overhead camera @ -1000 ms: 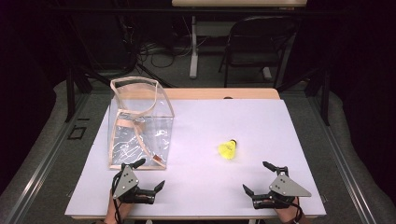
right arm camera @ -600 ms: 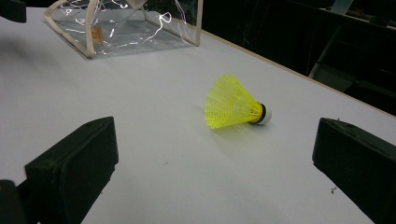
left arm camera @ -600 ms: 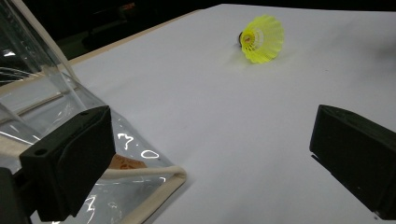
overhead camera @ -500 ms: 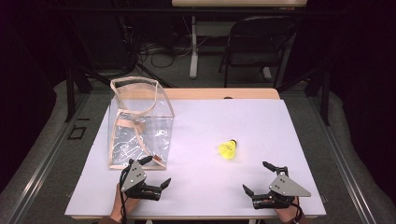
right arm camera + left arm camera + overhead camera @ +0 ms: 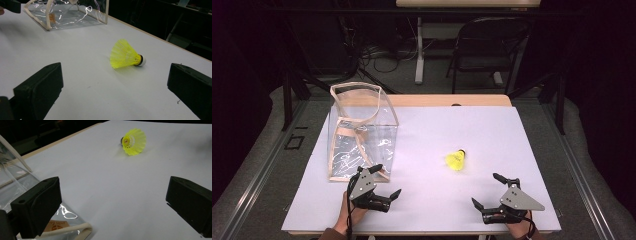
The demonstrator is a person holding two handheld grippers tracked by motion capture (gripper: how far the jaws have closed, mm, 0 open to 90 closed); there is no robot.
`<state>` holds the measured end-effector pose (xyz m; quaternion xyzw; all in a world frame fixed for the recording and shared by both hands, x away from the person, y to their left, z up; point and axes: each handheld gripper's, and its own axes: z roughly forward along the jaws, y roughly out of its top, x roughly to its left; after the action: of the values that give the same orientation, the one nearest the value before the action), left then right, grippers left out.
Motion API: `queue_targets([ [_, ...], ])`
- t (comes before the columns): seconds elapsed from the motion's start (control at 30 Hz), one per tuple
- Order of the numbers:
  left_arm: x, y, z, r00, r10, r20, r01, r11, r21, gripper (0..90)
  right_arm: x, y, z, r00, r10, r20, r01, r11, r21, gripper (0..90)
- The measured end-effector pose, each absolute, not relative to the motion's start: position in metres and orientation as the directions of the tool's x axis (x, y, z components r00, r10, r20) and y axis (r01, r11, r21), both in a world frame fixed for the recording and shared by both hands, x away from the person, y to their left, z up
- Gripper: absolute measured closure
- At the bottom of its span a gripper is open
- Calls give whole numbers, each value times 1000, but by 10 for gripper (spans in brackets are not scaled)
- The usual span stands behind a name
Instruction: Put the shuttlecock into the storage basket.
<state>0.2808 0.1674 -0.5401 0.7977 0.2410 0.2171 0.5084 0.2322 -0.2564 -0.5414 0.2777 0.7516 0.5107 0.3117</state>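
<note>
1. Yellow plastic shuttlecock (image 5: 456, 160) lies on its side on the white table (image 5: 492, 130), right of the middle and nearer the near edge than the far one, its white cork tip (image 5: 142, 60) pointing toward the far edge.

2. Clear vinyl bag (image 5: 361, 135) with cream trim stands upright near the table's left edge, its mouth open at the top, well apart from the shuttlecock.

3. Left tool (image 5: 384, 186) rests close to the near edge, just beside the bag's near right corner; its black jaws stand wide apart and hold nothing. In the left gripper view the shuttlecock (image 5: 133, 141) shows farther off, between the jaws' lines.

4. Right tool (image 5: 492, 192) sits toward the near right corner, jaws likewise spread wide and empty, with the shuttlecock (image 5: 126, 57) ahead of it and apart from both jaws.

5. Handling, as a judgement: the shuttlecock looks very light, so a nudge from one jaw could roll or skid it across the smooth table. Its mesh skirt (image 5: 122, 57) appears thin and springy and may deform under a hard squeeze.

6. Best hold, again as a judgement: the firmer neck where skirt meets cork, or a gentle pinch across the skirt's narrow end.

7. Bag walls look soft and floppy; the trimmed rim (image 5: 357, 90) seems the stiffest place to steady it.
</note>
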Motion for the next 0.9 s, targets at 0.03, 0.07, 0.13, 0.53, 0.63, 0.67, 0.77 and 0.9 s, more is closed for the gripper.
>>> queue_targets([
  [0.03,282,167,-540,791,604,101,163,-367,916,0,232,-257,-541,-652,735,-186,98,325,941,0],
  [0.07,282,166,-540,791,603,102,164,-370,915,0,232,-257,-541,-651,736,-186,99,325,941,0],
  [0.13,284,164,-540,792,602,103,163,-370,914,0,232,-257,-541,-651,736,-186,99,325,940,0],
  [0.53,292,158,-537,796,597,102,163,-373,914,0,233,-257,-542,-651,736,-185,100,325,940,0],
  [0.63,295,156,-537,798,594,101,162,-373,913,0,233,-257,-542,-650,736,-186,101,327,940,0],
  [0.67,295,155,-537,799,593,100,160,-371,915,0,233,-257,-542,-650,737,-188,101,328,939,0],
  [0.77,298,152,-535,800,591,99,162,-373,914,0,233,-257,-542,-649,738,-188,100,327,940,0],
  [0.9,301,148,-534,805,585,100,160,-376,913,0,233,-257,-542,-649,738,-187,100,327,940,0],
])
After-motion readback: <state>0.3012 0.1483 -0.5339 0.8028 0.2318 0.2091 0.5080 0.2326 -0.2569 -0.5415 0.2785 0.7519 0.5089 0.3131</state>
